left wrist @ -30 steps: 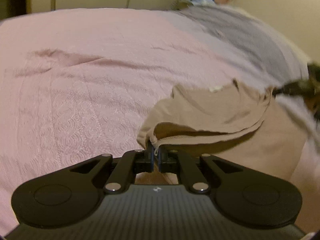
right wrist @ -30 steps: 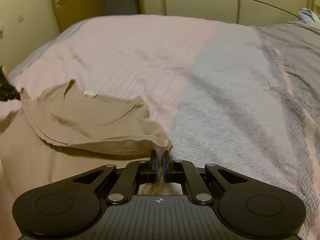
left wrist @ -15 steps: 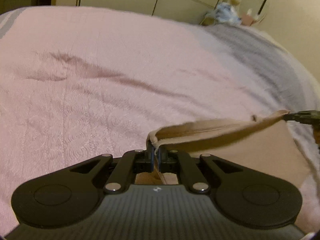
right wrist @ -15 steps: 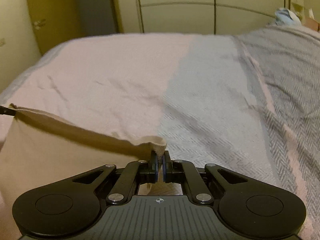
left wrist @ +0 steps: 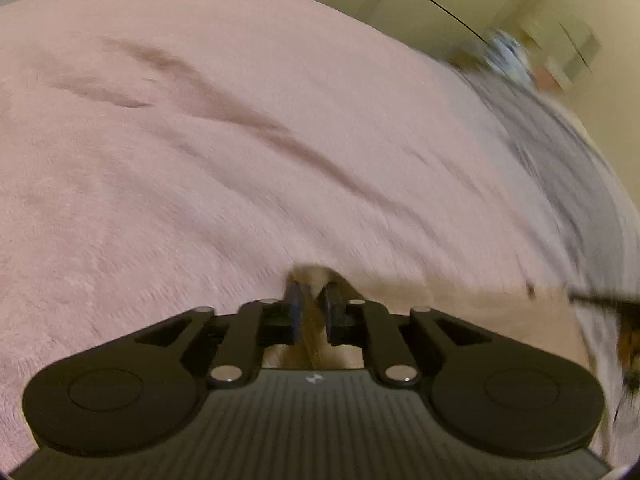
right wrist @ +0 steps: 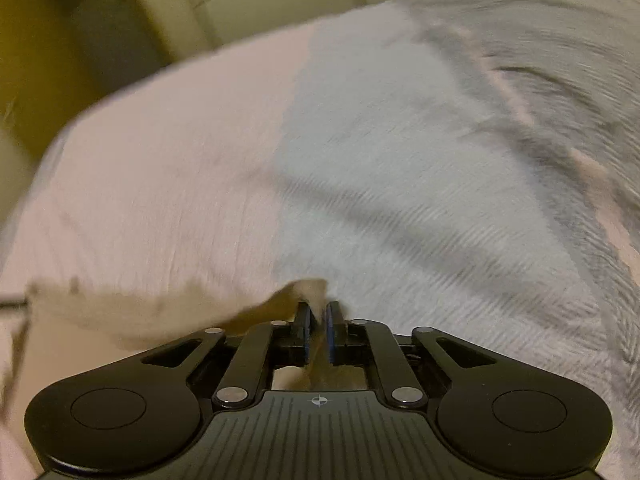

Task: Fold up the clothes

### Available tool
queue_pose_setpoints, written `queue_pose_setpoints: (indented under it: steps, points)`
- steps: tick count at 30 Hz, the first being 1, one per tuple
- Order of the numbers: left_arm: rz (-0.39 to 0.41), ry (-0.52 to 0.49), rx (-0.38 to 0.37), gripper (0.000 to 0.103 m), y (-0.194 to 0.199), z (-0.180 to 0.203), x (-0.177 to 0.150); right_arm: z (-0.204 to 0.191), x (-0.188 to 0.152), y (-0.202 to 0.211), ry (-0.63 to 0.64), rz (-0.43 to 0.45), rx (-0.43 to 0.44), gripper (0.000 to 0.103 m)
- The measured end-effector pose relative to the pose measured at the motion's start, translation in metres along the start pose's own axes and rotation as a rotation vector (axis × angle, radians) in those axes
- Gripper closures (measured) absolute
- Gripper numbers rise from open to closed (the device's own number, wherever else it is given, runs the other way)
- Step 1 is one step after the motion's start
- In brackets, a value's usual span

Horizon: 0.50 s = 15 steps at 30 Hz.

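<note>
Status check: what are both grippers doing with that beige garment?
Left gripper, right gripper: jaws opening, cloth between. Beige garment on bedspread. Nothing in the way.

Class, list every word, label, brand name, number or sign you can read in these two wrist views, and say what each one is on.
No readable text in either view.
Left hand-held gripper: a small pale mark on its black body, too small to read.
Right hand-held gripper: a small crosshair symbol on its body, no letters.
Beige garment, pink bedspread: blurred, nothing legible.

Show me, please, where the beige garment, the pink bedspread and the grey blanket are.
beige garment [right wrist: 120, 312], right wrist view, its folded edge.
pink bedspread [left wrist: 200, 160], left wrist view, its bare middle.
grey blanket [right wrist: 400, 160], right wrist view, its flat middle.
</note>
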<state>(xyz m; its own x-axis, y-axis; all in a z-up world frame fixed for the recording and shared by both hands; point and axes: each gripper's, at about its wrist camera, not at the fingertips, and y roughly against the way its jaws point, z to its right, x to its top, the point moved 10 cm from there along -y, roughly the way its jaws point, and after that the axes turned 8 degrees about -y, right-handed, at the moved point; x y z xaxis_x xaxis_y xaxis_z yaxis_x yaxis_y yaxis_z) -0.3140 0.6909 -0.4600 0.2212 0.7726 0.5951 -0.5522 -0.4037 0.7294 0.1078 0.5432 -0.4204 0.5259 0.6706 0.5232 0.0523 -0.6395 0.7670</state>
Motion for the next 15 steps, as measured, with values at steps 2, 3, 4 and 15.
queue_pose_setpoints:
  steps: [2, 3, 4, 15]
  points:
    - [0.001, 0.109, 0.025, 0.084, -0.001, -0.013, 0.004, 0.017, 0.010, -0.002, -0.087, 0.031, -0.111, 0.078]
    - [0.000, 0.153, 0.030, 0.084, -0.001, -0.017, 0.005, 0.025, 0.011, -0.003, -0.153, 0.010, -0.140, 0.069]
    - [-0.002, 0.197, 0.034, 0.084, 0.000, -0.021, 0.005, 0.030, 0.009, -0.003, -0.207, -0.022, -0.140, 0.068]
    - [-0.067, -0.196, 0.104, 0.084, -0.004, 0.032, -0.022, -0.033, -0.044, -0.001, 0.269, -0.055, -0.181, 0.068]
